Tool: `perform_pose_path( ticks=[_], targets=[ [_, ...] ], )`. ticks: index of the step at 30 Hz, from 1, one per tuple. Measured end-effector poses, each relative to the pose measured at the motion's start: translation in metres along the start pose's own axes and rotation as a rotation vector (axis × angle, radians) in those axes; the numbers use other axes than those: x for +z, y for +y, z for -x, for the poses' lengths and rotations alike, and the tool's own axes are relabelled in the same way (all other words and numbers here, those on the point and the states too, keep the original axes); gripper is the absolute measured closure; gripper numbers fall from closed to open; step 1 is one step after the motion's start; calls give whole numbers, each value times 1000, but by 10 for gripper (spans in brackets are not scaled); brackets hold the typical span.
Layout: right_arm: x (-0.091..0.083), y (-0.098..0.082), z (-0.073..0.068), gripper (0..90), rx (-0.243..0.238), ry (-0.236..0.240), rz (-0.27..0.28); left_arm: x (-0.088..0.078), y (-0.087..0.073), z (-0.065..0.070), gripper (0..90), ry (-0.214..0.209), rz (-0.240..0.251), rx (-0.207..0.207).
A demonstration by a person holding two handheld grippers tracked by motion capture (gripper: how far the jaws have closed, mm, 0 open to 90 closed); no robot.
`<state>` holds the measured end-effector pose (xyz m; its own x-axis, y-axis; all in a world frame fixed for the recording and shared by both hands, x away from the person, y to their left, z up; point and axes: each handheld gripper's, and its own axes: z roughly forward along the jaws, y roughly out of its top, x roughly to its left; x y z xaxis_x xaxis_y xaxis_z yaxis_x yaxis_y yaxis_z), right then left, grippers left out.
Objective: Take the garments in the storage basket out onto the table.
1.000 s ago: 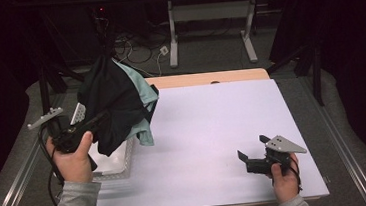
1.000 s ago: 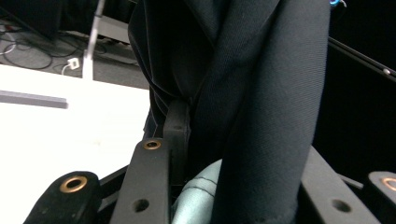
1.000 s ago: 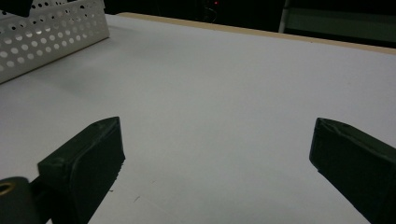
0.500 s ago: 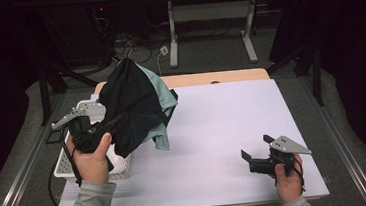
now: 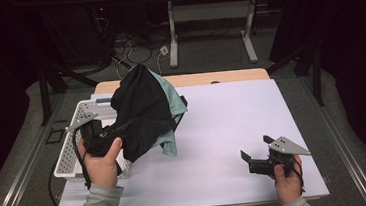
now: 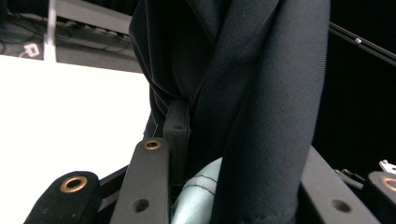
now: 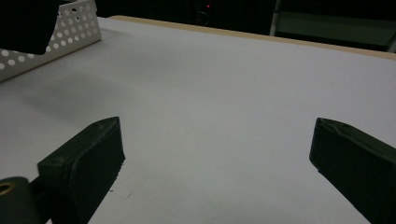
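A black garment with a pale teal lining (image 5: pixel 144 109) hangs bunched above the left part of the white table (image 5: pixel 223 124), partly over a white perforated basket (image 5: pixel 70 155). My left gripper (image 5: pixel 123 129) is shut on the garment, its fingertips buried in the cloth. In the left gripper view the black fabric (image 6: pixel 261 93) is clamped between the jaws, and teal cloth (image 6: pixel 201 196) shows low down. My right gripper (image 5: pixel 258 152) rests near the table's front right. It is open, with bare tabletop between its fingers (image 7: pixel 88 158).
The basket's holed wall (image 7: pixel 70 28) stands at the table's left edge, seen far left in the right gripper view. Beyond the table's wooden far edge (image 5: pixel 184 80) are cables and another table's legs on a dark floor. Metal rails run along both sides.
My left hand has carried the garment to the right and slightly down, uncovering more of the basket. The right gripper has stayed in place.
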<state>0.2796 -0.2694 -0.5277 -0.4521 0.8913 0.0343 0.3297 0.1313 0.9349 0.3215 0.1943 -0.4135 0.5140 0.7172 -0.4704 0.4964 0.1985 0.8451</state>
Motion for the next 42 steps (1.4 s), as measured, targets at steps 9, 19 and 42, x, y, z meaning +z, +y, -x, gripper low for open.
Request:
perform_pose_path(
  ticks=[9, 19, 42],
  targets=[
    [-1, 0, -1, 26, -5, -3, -1, 23, -24, 6, 677, -11, -84, 22],
    [-1, 0, -3, 25, -8, 0, 12, 40, -46, 7, 676, -31, -136, 28],
    [0, -1, -5, 25, -29, 27, -7, 81, -94, 10, 667, -9, -308, 109]
  ],
)
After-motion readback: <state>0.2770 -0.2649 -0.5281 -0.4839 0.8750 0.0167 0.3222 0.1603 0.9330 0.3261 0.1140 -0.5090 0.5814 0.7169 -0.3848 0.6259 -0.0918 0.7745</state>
